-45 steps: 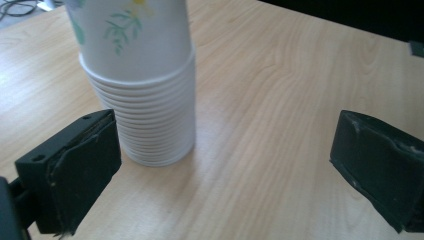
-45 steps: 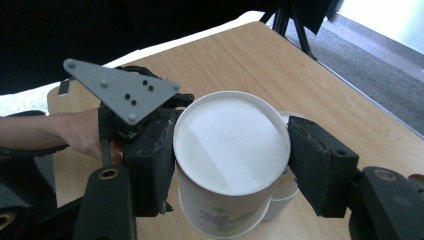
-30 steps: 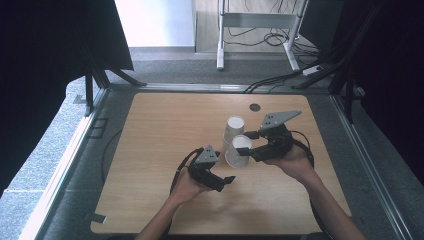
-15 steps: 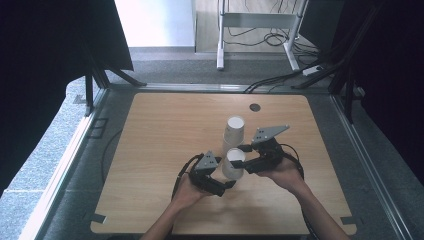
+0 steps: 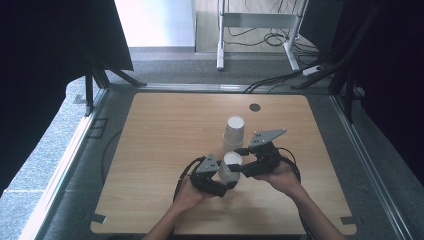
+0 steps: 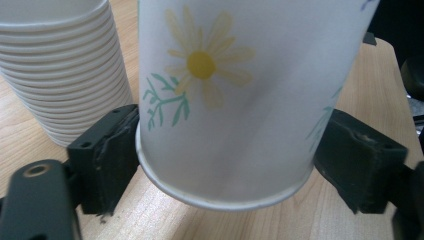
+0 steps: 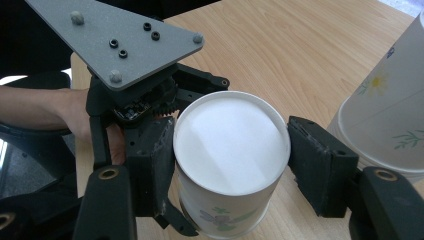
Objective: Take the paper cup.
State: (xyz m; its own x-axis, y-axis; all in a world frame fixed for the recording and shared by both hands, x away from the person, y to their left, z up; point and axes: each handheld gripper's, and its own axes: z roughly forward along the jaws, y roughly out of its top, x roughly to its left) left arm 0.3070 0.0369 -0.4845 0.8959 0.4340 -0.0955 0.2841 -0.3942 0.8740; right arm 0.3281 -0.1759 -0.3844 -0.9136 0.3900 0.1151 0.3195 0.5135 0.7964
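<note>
Wooden table [image 5: 165, 150] with rounded corners stands on grey carpet, black curtains to both sides and a white metal frame [image 5: 260, 22] with cables beyond the far edge. A small dark round mark [image 5: 255, 107] sits near the far edge of the tabletop.

Item under handling: one upside-down paper cup [image 5: 230, 166], white with a yellow daisy and green stems printed on its wall, located near the middle of the table toward the person's side. Its flat white bottom faces up, as seen in the right gripper view [image 7: 231, 150].

Right gripper [image 5: 243, 170]: jaws clenched on the cup near its upturned bottom, one black pad against each side of the wall. The grey three-cornered plate on top of it points toward the far right.

Left gripper [image 5: 226, 184]: comes in from the left of the cup, lower down. Its jaws have just been closing with the cup between them. In the left gripper view the left pad [image 6: 112, 160] touches the cup's rim [image 6: 220, 197]; the right pad stands right at the rim, and contact there cannot be confirmed.

Stack of like cups [image 5: 233, 132], also upside down, stands just behind the held cup, on its far side. The left gripper view shows the stack's many nested rims [image 6: 60, 75] close beside the held cup, resting on the table.
</note>
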